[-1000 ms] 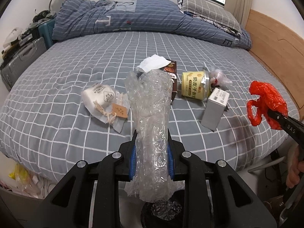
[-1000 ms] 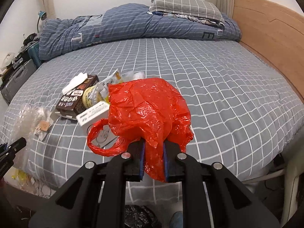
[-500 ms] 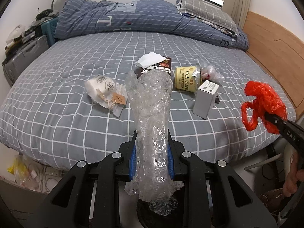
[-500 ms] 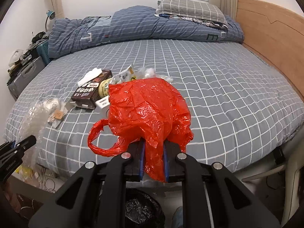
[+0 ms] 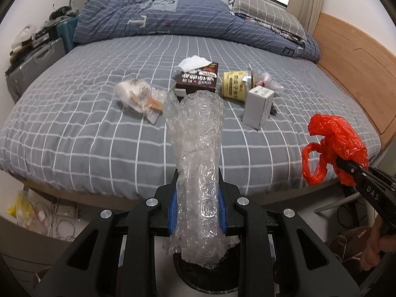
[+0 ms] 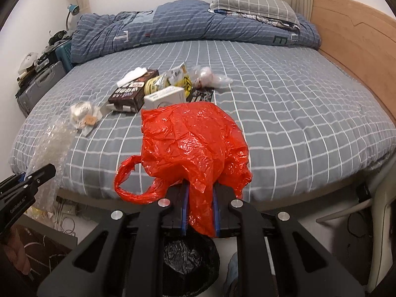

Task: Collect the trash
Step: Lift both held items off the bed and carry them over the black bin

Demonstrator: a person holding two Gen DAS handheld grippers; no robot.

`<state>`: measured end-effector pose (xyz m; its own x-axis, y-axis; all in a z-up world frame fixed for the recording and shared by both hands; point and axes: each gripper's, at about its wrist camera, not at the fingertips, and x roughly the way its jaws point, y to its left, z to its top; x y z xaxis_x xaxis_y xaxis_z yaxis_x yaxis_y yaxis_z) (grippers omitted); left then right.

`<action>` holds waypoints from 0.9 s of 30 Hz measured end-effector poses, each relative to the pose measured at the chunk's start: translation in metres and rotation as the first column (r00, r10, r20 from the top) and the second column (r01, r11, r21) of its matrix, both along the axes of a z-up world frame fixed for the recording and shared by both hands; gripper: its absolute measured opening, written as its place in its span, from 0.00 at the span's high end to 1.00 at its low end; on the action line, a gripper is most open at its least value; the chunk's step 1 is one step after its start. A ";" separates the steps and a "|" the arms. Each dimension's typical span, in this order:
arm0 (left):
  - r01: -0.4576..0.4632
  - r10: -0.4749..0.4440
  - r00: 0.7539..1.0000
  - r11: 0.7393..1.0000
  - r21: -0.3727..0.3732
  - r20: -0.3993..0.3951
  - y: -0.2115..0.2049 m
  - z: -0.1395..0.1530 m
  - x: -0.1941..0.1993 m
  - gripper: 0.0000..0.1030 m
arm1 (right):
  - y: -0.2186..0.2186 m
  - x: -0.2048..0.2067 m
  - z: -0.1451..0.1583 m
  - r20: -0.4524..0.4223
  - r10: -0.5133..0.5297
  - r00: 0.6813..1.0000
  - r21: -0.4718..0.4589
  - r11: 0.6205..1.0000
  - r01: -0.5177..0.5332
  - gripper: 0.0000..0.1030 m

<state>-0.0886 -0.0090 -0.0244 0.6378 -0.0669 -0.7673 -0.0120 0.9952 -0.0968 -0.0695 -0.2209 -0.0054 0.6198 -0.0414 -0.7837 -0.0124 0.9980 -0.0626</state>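
Trash in both hands, and a bin right under you. Your left gripper (image 5: 196, 206) is clenched on a long roll of bubble wrap (image 5: 196, 148), pinched low between the blue pads so most of it stands up ahead of the jaws and a short tail hangs below. That tail dangles over the black-lined bin (image 5: 198, 276), which looks like the reason you carry it upright and off the mattress edge.

Your right gripper (image 6: 200, 216) is grasping a crumpled red plastic bag (image 6: 195, 138) by its gathered neck, one handle loop sagging to the left. Beneath it sits the same bin with its black liner (image 6: 189, 257), so I judge both pieces are lined up for dropping.

Plenty remains on the grey checked bed (image 5: 74, 128): near left, a white wrapped bundle with a brown paper tag (image 5: 138, 95); in the middle, a dark brown box (image 5: 198, 80) with white Chinese lettering I can't make out, and a white tissue (image 5: 194, 63) on its far edge; to the right, a yellow cup (image 5: 235, 87) with Chinese print, a plain white carton (image 5: 257, 106) and a clear wrapper (image 5: 266, 80) behind it.

Writing on the tools: "DAS" shows on your right one, "GenRobot.AI" on your left.
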 end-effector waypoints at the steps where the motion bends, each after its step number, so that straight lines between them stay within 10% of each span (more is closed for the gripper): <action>1: 0.001 -0.001 1.000 1.000 -0.001 -0.003 0.000 -0.001 -0.004 0.76 | 0.001 -0.004 -0.001 -0.003 0.000 1.000 0.000 1.000 0.000 0.86; 27: -0.039 0.039 0.991 0.999 -0.004 -0.130 -0.001 -0.037 -0.069 0.75 | 0.034 -0.075 -0.035 -0.133 0.051 0.990 -0.025 0.998 -0.055 0.86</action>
